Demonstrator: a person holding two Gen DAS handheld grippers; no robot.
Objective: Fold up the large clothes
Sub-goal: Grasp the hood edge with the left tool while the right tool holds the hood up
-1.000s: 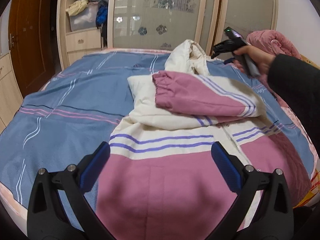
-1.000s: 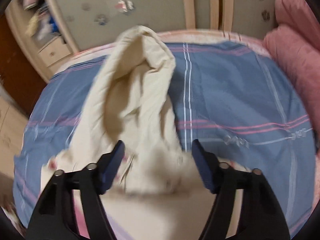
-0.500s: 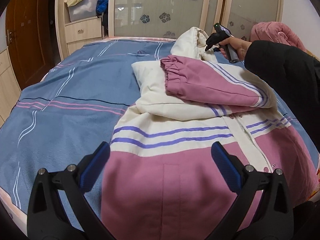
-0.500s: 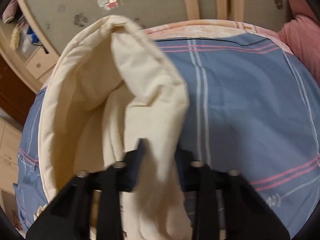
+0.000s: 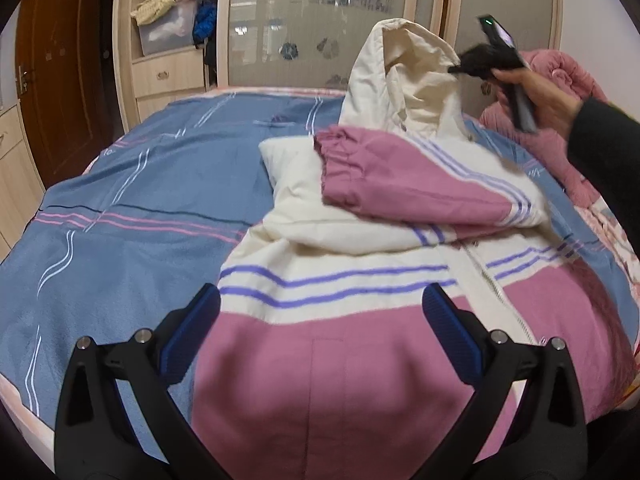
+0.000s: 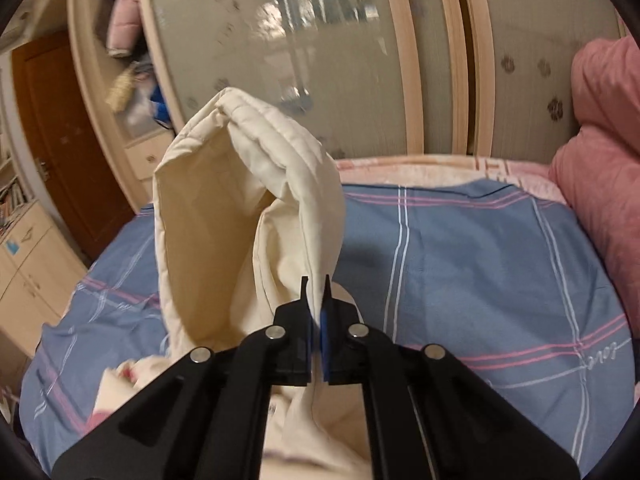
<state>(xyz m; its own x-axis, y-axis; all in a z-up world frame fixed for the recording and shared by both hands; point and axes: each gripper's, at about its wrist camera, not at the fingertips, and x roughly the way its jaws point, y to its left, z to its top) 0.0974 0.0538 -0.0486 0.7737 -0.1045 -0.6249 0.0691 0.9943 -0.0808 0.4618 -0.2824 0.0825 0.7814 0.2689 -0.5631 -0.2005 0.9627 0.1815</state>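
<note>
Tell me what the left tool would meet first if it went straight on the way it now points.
Most likely the pink lower panel of the jacket spread on the bed: the open left tool hangs tilted down over it with nothing between, though depth is hard to judge.

Jacket [image 5: 340, 360] lies front-up on the bed [image 5: 132, 208], pink lower body nearest me, cream band with purple stripes above it, zipper running up the right side. One pink sleeve [image 5: 420, 184] is folded across the chest, elastic cuff pointing left. Cream quilted hood [image 6: 248, 208] is lifted upright off the bed, its edge pinched in my right claw [image 6: 316, 300].
</note>
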